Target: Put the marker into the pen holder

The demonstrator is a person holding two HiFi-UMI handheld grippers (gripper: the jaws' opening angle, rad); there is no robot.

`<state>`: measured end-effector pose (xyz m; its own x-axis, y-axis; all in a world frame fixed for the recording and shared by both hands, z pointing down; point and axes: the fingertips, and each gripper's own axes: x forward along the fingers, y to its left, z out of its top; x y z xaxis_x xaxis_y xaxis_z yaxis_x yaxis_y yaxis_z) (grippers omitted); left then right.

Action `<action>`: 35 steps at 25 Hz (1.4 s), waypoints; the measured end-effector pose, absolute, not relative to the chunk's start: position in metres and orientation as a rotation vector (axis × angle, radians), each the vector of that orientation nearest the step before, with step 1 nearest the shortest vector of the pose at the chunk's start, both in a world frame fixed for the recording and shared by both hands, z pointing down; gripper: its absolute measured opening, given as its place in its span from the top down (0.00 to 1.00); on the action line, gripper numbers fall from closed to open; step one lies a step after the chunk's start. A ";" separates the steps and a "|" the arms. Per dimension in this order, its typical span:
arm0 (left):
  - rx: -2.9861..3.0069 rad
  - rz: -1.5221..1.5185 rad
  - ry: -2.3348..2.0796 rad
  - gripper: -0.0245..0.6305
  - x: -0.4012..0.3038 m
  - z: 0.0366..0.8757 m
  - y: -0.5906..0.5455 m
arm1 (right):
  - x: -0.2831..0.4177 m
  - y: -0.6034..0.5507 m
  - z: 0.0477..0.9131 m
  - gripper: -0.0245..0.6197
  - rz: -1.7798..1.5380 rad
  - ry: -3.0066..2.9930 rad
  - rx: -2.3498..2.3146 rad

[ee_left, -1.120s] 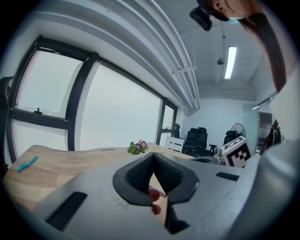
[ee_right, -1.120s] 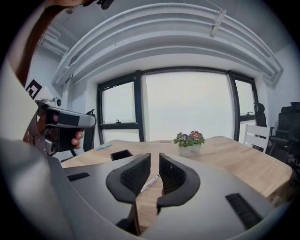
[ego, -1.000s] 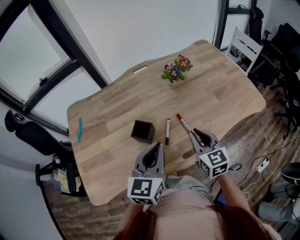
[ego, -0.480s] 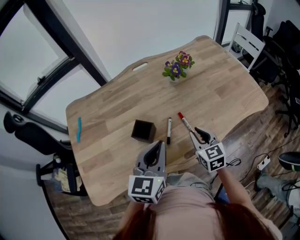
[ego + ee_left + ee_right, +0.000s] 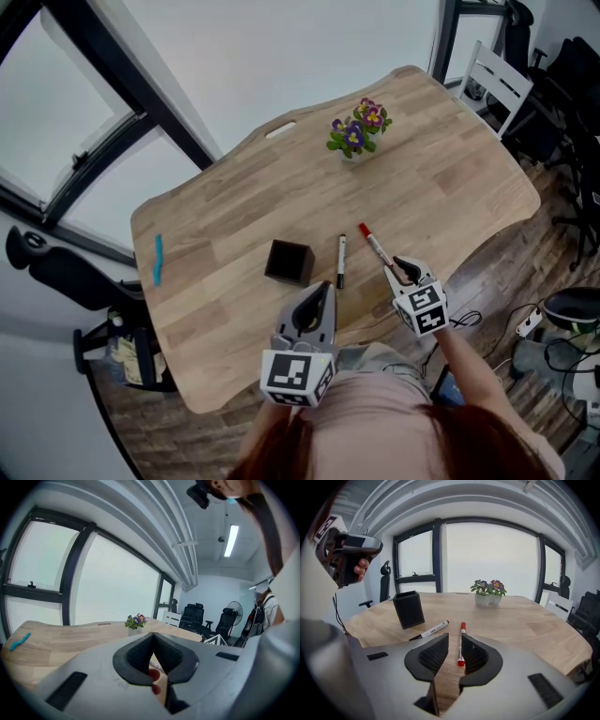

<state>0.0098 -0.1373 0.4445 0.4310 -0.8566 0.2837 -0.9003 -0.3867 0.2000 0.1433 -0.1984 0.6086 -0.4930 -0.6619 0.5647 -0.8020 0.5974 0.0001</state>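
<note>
Right claw (image 5: 453, 641) parted, red marker (image 5: 461, 645) seen between, pen holder (image 5: 408, 609) beyond

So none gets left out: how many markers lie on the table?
2. The black-capped marker lies right of the pen holder; the red-capped marker just ahead of the right claw. The teal thing far left is unclear.

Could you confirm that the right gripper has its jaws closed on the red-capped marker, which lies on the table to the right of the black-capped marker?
Not quite: the right gripper has its jaws apart, not closed. The red-capped marker shows in the gap between them, ungripped. It does lie on the table, to the right of the black-capped marker. The right gripper view shows this.
</note>
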 end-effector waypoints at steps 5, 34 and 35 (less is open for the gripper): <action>2.360 0.195 -1.500 0.96 0.009 0.447 -0.138 | 0.146 -0.204 0.625 0.87 0.374 -2.278 1.142; 2.362 0.201 -1.419 0.96 -0.027 0.446 -0.144 | 0.153 -0.210 0.690 0.87 0.503 -2.045 1.134; 2.361 0.203 -1.418 0.96 -0.029 0.446 -0.144 | 0.153 -0.210 0.690 0.87 0.497 -2.046 1.140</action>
